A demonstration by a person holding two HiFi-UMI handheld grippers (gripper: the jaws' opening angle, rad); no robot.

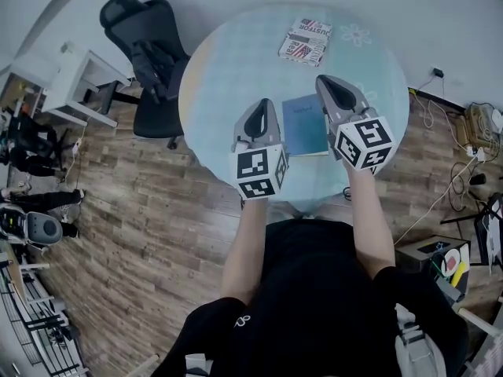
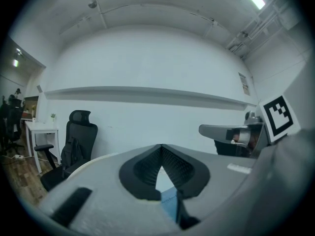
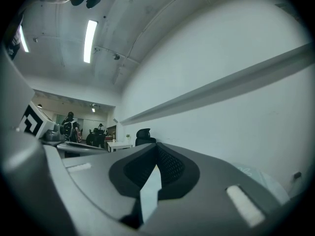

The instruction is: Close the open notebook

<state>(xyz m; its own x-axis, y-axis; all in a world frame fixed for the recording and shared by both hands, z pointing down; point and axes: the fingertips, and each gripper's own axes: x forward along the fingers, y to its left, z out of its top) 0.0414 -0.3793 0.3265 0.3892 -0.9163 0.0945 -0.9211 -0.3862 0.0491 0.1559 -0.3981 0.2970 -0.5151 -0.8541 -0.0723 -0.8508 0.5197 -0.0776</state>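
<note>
Head view shows the blue notebook (image 1: pixel 305 124) lying shut on the round surface (image 1: pixel 236 61) between left gripper (image 1: pixel 264 104) and right gripper (image 1: pixel 324 82); both jaws together, empty; closing looks done; next, just pull clear.

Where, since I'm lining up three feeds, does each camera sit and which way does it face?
Head view: on the person's head, looking steeply down at the round table and blue notebook; both forearms, torso, left gripper and right gripper show.
Left gripper view: on the left gripper, level along its shut jaws toward a white wall; right gripper at right.
Right gripper view: on the right gripper, level along shut jaws toward that wall; left gripper at left.
Shared: all three show the black office chair.
</note>
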